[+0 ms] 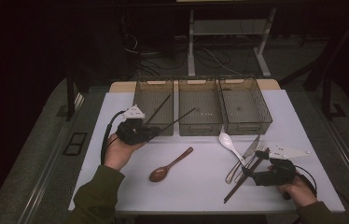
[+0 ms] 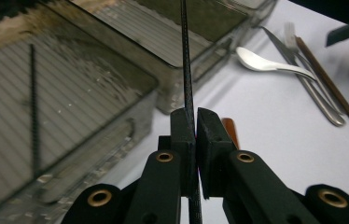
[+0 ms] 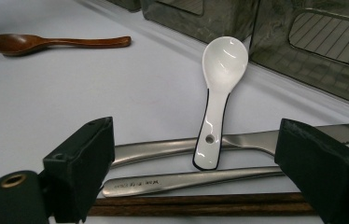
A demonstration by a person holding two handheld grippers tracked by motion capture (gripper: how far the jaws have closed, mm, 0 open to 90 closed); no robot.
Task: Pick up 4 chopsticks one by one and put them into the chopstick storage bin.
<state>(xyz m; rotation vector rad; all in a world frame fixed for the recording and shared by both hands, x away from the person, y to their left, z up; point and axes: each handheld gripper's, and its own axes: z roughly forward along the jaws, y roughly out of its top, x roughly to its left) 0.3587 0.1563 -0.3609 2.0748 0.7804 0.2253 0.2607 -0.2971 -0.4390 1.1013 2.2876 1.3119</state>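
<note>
The left gripper (image 1: 150, 134), clamped on a thin black chopstick (image 1: 176, 121) slanting up-right over the nearest smoked-plastic bin (image 1: 141, 100), is closest; the right gripper (image 1: 252, 173) gapes empty.

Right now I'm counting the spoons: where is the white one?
In the high view the white spoon lies right of centre on the table, just before the middle bin, its handle resting on the knife.

A: Surface? White table (image 1: 130, 112).
B: Three mesh bins (image 1: 200, 112) along its far edge; wooden spoon (image 1: 170, 165), white spoon (image 1: 228, 141), knife (image 1: 252, 147), fork (image 1: 246, 161) and brown chopsticks (image 1: 238, 184) lying flat.
</note>
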